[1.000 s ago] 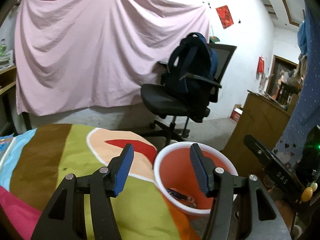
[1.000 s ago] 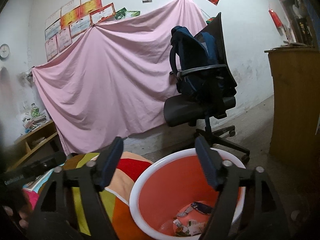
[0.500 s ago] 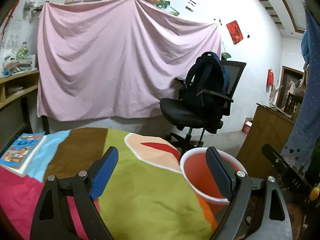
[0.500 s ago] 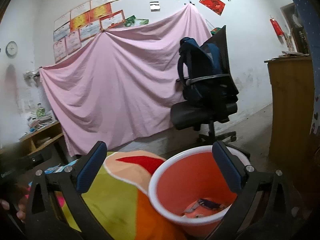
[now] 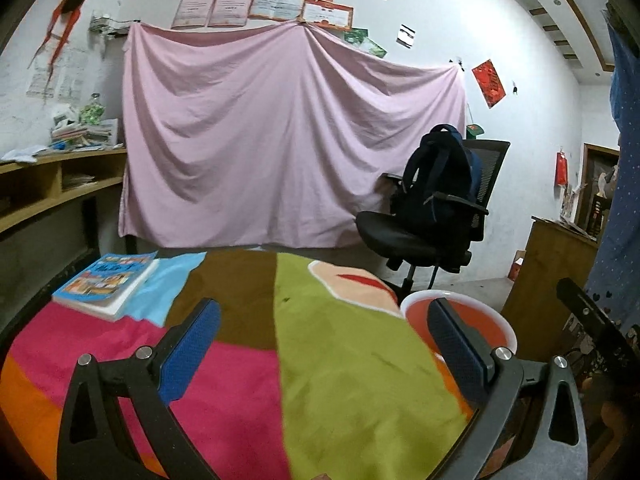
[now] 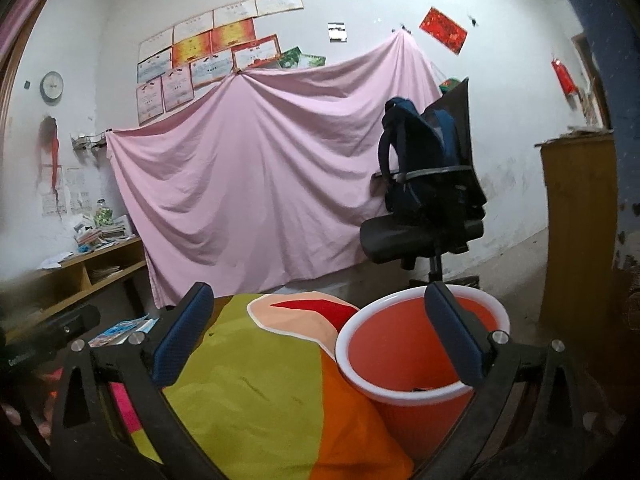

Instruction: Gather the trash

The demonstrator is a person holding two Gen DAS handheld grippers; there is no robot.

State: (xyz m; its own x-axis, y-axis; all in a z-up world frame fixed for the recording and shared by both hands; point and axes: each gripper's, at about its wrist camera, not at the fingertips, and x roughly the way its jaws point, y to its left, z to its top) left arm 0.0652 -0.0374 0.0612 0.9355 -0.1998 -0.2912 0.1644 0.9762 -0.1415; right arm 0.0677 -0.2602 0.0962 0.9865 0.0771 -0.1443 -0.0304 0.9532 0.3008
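A red bucket (image 5: 486, 326) with a white rim stands beside the table's right edge; in the right wrist view the bucket (image 6: 400, 344) is close below, with a dark scrap (image 6: 418, 390) just showing inside. My left gripper (image 5: 322, 312) hovers over the colourful tablecloth (image 5: 340, 380), its jaws opening wide with nothing between them. My right gripper (image 6: 318, 294) is open and empty, its right finger in front of the bucket's mouth. No loose trash shows on the cloth.
A book (image 5: 106, 280) lies at the table's far left. An office chair with a blue backpack (image 5: 436, 208) stands behind the bucket, a wooden cabinet (image 5: 552, 272) to the right, wooden shelves (image 5: 48, 184) on the left, and a pink sheet covers the back wall.
Both grippers have drawn back from over the bucket, which now looks smaller and lower right. Both pairs of jaws have spread wider. The left view has swung left, bringing the book into sight.
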